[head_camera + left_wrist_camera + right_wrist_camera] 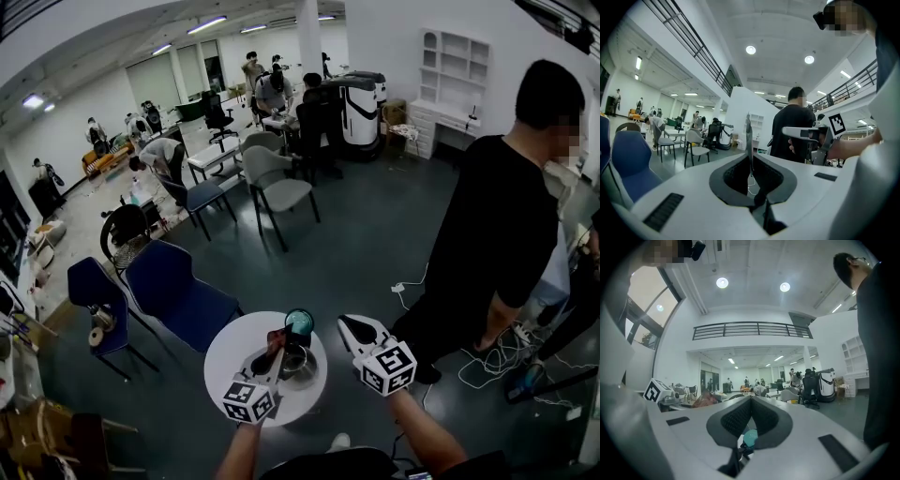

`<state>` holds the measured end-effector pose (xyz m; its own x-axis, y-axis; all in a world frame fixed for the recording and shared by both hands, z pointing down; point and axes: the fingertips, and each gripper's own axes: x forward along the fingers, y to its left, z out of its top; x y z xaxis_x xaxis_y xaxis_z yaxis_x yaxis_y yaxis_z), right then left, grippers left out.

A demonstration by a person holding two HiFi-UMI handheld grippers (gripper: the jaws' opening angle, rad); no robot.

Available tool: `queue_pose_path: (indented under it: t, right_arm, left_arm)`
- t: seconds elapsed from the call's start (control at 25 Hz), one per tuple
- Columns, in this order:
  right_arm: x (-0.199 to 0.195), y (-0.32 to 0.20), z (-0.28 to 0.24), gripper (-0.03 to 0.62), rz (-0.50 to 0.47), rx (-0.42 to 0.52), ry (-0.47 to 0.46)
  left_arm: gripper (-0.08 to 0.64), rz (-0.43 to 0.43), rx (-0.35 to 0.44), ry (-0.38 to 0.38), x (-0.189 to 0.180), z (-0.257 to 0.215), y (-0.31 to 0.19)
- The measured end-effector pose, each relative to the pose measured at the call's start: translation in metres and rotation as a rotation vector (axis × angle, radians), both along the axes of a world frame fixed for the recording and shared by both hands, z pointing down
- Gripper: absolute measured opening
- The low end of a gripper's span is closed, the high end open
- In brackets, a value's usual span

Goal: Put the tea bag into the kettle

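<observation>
A small round white table (230, 352) stands right below me. On it sits a metal kettle (296, 363) with its teal lid (300, 322) tipped up at the far side. My left gripper (273, 351) is shut on a flat red-brown tea bag (276, 337), held just left of the kettle's mouth. In the left gripper view the tea bag (748, 136) shows edge-on, sticking up between the closed jaws. My right gripper (345, 324) hovers to the right of the kettle, jaws shut and empty. Its own view shows the teal lid (750, 438) below the jaws and the tea bag (705, 400) at the left.
Two blue chairs (173, 295) stand left of the table. A person in black (497, 225) stands close at the right, with white cables (497, 356) on the floor by their feet. Grey chairs (277, 187) and several people fill the far room.
</observation>
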<state>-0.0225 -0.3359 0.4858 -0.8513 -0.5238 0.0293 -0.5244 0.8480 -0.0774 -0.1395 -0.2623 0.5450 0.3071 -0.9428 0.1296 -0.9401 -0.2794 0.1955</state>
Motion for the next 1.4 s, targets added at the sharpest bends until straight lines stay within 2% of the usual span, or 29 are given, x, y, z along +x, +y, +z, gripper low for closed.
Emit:
queue_pose_path:
  t: [0.28, 0.6, 1.0, 1.4]
  right_arm:
    - [0.012, -0.028, 0.016, 0.017, -0.028, -0.025, 0.005]
    - [0.007, -0.046, 0.023, 0.017, -0.032, -0.05, 0.014]
    - [-0.007, -0.065, 0.033, 0.017, 0.012, -0.062, 0.026]
    - [-0.025, -0.078, 0.043, 0.017, 0.073, -0.072, 0.058]
  left_arm:
    - [0.023, -0.031, -0.044, -0.023, 0.012, 0.017, -0.026]
    - [0.023, -0.042, -0.143, -0.064, 0.0, 0.04, -0.044]
    - [0.023, 0.037, -0.302, -0.167, -0.016, 0.092, -0.055]
    - [0.023, 0.153, -0.407, -0.269, -0.032, 0.132, -0.065]
